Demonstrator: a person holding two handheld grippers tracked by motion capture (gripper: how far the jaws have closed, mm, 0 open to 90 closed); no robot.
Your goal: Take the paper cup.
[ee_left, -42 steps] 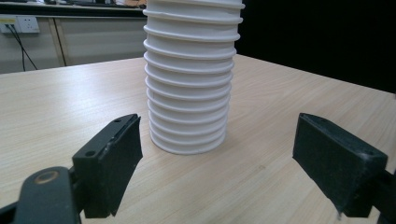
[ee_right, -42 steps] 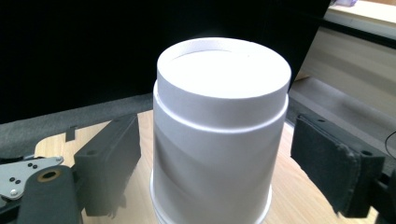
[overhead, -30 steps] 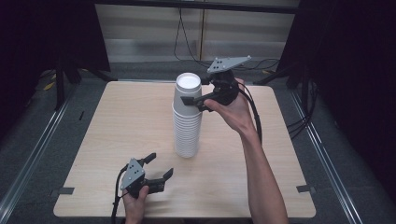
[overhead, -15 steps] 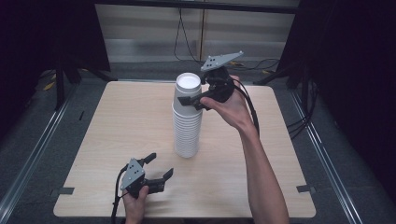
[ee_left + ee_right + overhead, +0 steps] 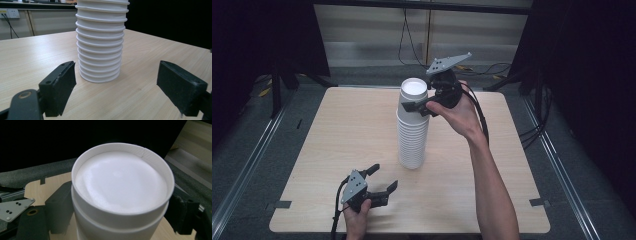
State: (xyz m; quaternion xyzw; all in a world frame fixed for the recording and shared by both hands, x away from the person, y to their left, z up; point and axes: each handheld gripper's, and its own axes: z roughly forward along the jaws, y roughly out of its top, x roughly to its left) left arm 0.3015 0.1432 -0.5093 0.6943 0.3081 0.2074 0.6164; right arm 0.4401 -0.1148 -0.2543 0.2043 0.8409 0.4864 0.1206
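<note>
A tall stack of white paper cups [image 5: 413,132] stands upside down at the middle of the wooden table [image 5: 332,130]. My right gripper [image 5: 415,101] is at the stack's top, with one jaw on each side of the top cup [image 5: 120,185], both against its wall. The near jaw crosses the cup's front in the high view. My left gripper [image 5: 383,177] rests open near the table's front edge, pointing at the stack's base [image 5: 100,67], a short way from it. Its black pads [image 5: 60,85] stand wide apart.
Cables [image 5: 412,40] hang down the wall behind the table. Metal rails [image 5: 247,165] run along the floor on both sides. Bare tabletop lies left and right of the stack.
My right gripper has tilted and shifted slightly left at the stack's top, settling around the top cup. The left gripper has stayed where it was.
</note>
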